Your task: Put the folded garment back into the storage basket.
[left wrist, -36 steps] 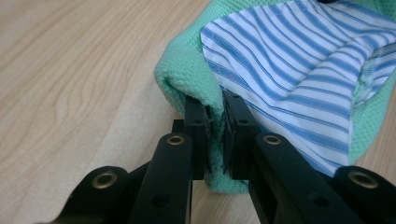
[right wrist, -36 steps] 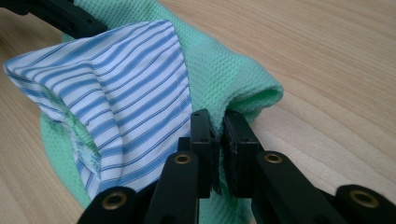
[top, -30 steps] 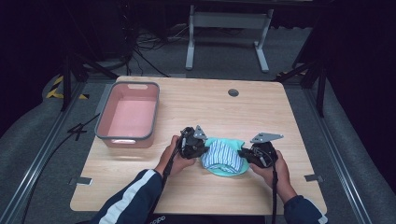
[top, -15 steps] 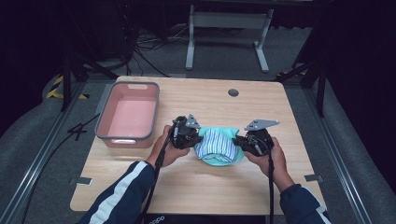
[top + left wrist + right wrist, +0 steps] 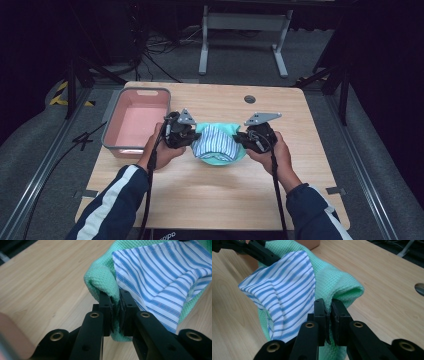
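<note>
The left gripper (image 5: pixel 192 138) is clamped on the left edge of the green cloth (image 5: pixel 220 159); in the left gripper view its jaws pinch a fold of that cloth (image 5: pixel 102 282). The right gripper (image 5: pixel 243 141) is clamped on the cloth's right edge, its jaws closed on a green fold (image 5: pixel 342 292) in the right gripper view. Between the grippers the cloth sags, and a striped cloth (image 5: pixel 215 141) lies in it. Nearer than the grippers the desk (image 5: pixel 210 200) is bare to its near edge. Left of the left gripper, close by, stands a pink bin (image 5: pixel 137 120). Beyond both grippers the desk runs open to a round hole (image 5: pixel 250 99) near the far edge.
</note>
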`<action>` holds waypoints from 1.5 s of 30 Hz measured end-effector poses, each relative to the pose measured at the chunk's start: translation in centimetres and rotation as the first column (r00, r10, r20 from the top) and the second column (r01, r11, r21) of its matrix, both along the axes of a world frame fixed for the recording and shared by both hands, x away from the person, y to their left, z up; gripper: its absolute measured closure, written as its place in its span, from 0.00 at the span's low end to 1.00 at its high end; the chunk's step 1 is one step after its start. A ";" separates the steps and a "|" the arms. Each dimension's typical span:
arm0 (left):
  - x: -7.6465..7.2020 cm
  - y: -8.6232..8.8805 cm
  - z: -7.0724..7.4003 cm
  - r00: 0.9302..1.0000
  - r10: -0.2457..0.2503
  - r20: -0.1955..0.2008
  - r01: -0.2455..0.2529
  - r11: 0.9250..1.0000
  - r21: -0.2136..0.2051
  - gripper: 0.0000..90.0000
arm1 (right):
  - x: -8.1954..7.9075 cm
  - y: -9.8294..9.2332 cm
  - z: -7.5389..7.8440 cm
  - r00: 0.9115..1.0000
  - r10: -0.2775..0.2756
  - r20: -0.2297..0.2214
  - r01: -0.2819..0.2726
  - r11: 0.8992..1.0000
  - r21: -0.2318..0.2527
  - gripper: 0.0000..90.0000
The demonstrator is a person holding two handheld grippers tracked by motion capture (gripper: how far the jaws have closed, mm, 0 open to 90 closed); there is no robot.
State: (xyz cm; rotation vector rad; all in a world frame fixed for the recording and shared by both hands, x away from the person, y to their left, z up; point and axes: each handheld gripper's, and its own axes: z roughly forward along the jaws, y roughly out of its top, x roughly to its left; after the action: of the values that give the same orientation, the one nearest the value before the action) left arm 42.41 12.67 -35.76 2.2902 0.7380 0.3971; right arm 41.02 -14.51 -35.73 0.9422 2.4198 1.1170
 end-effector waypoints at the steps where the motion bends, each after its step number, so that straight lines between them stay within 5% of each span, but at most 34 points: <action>1: 0.0 0.4 0.3 1.000 0.007 0.007 -0.007 1.000 0.002 0.91 | 0.2 0.5 0.3 1.000 0.008 0.004 -0.008 1.000 -0.001 0.93; 12: -0.4 5.1 2.9 0.994 0.094 0.058 -0.095 0.995 0.015 0.91 | 1.6 5.5 2.6 0.996 0.085 0.035 -0.086 0.996 0.013 0.93; 24: -1.2 10.2 4.3 0.971 0.226 0.079 -0.226 0.974 -0.003 0.91 | 2.9 10.4 4.3 0.984 0.169 0.049 -0.171 0.984 0.049 0.93; 36: -1.6 16.0 6.1 0.928 0.359 0.099 -0.364 0.931 0.034 0.91 | 4.0 17.1 5.1 0.961 0.270 0.064 -0.274 0.960 0.064 0.93; 37: -1.6 16.0 6.1 0.928 0.359 0.099 -0.364 0.931 0.034 0.91 | 4.0 17.1 5.1 0.961 0.270 0.064 -0.274 0.960 0.064 0.93; 41: -1.2 18.0 5.8 0.909 0.408 0.088 -0.412 0.910 0.041 0.91 | 4.5 19.9 4.8 0.955 0.292 0.054 -0.295 0.953 0.063 0.93; 45: -0.8 18.9 5.2 0.901 0.427 0.078 -0.431 0.901 0.049 0.91 | 4.7 21.4 4.2 0.954 0.295 0.046 -0.297 0.953 0.054 0.93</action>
State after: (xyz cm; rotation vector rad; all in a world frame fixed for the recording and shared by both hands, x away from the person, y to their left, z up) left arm 41.64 31.53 -30.53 2.1497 1.2176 0.7034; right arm 45.75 6.85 -31.53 0.5790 2.5684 1.3015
